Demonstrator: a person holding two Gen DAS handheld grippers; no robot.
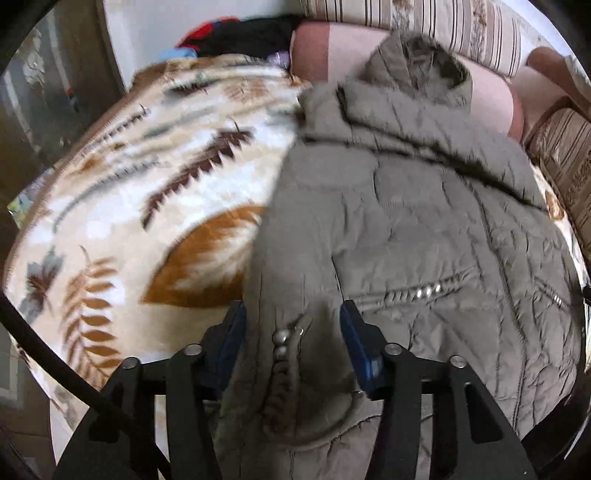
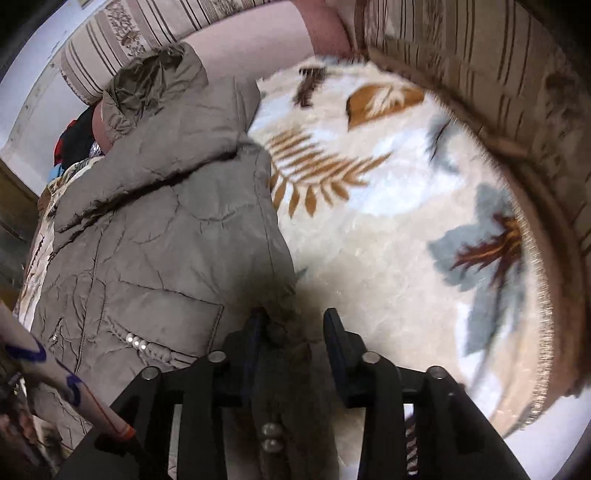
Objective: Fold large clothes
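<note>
A grey-green quilted hooded jacket (image 1: 406,206) lies spread on a leaf-patterned blanket (image 1: 147,192), hood toward the sofa back. My left gripper (image 1: 291,317) has a thick fold of the jacket's bottom edge, with pearl trim, between its wide-set jaws. In the right wrist view the jacket (image 2: 166,229) lies at left. My right gripper (image 2: 295,321) has the jacket's lower corner between its jaws, the fabric against the left finger (image 2: 255,332). Whether either gripper is clamped on the fabric is unclear.
The blanket (image 2: 388,221) covers a sofa seat. A pink bolster (image 1: 332,48) and striped cushions (image 1: 461,26) run along the back, a striped armrest (image 2: 480,74) to the right. A pile of dark and red clothes (image 1: 236,33) sits at the far left end.
</note>
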